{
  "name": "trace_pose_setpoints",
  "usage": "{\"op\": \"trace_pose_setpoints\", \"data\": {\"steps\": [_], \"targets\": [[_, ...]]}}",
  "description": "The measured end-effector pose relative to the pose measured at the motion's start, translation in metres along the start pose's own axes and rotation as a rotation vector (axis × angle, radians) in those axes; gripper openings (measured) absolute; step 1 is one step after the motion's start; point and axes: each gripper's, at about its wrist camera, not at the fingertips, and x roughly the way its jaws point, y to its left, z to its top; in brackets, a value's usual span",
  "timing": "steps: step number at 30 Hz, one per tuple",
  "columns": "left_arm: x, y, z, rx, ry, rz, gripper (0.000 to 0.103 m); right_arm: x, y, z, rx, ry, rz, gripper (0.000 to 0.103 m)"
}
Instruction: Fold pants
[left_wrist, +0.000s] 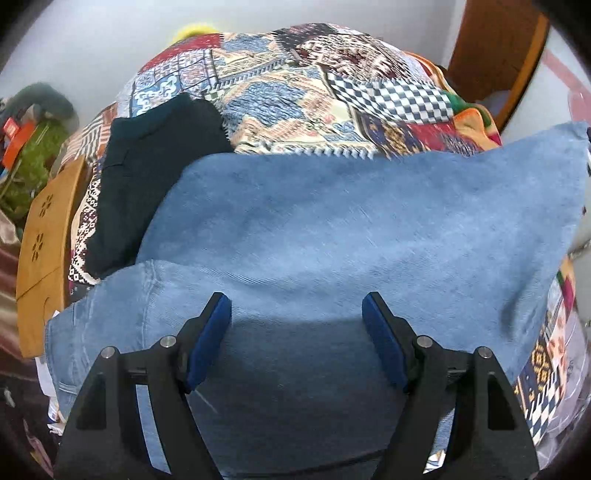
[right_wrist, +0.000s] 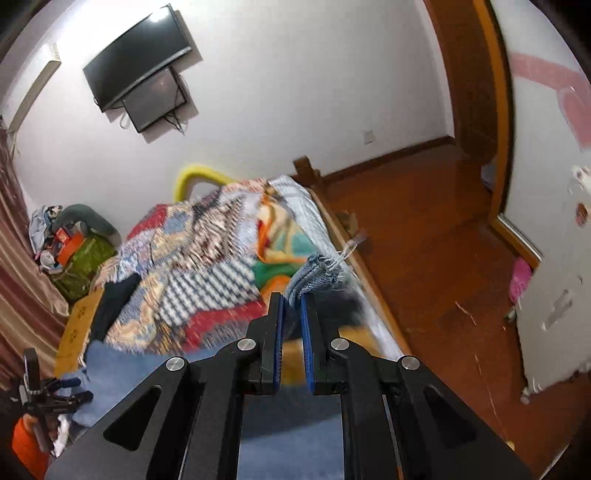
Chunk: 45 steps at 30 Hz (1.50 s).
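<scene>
The blue jeans (left_wrist: 332, 229) lie on the patchwork bedspread (left_wrist: 295, 81) of the bed. The right gripper (right_wrist: 291, 299) pinches their frayed hem (right_wrist: 314, 275), lifted above the bedspread. The left gripper (left_wrist: 296, 306) hangs over the jeans, jaws spread, gripping nothing. A dark garment (left_wrist: 147, 166) lies on the bedspread beside them.

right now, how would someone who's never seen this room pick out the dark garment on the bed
Start at the bed under the busy patchwork quilt. Near its left edge, beside the wooden bed board with flower cut-outs, lies the dark garment, partly tucked under the blue jeans. It is the only plain, near-black piece there; everything around it is patterned or light denim.
</scene>
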Motion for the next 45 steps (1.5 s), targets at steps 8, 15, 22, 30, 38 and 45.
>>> {"op": "trace_pose_setpoints", "data": {"steps": [8,15,22,30,38,45], "targets": [[-0.002,0.007,-0.007,-0.076,-0.016,-0.029,0.075,0.007,-0.059,-0.063,0.109,0.141,-0.104,0.006],[-0.022,0.009,-0.009,-0.067,-0.081,0.052,0.076,0.031,-0.052,-0.084,0.168,0.221,-0.087,0.009],[-0.064,0.082,-0.023,-0.225,-0.207,0.177,0.078,0.054,0.038,-0.059,-0.034,0.216,0.022,0.018],[-0.078,0.203,-0.065,-0.424,-0.197,0.310,0.079,0.083,0.177,-0.046,-0.281,0.197,0.210,0.031],[-0.045,0.282,-0.106,-0.520,-0.115,0.261,0.079,0.134,0.309,-0.060,-0.469,0.267,0.357,0.037],[0.008,0.305,-0.147,-0.567,0.008,0.186,0.081,0.192,0.387,-0.088,-0.586,0.397,0.425,0.037]]}}
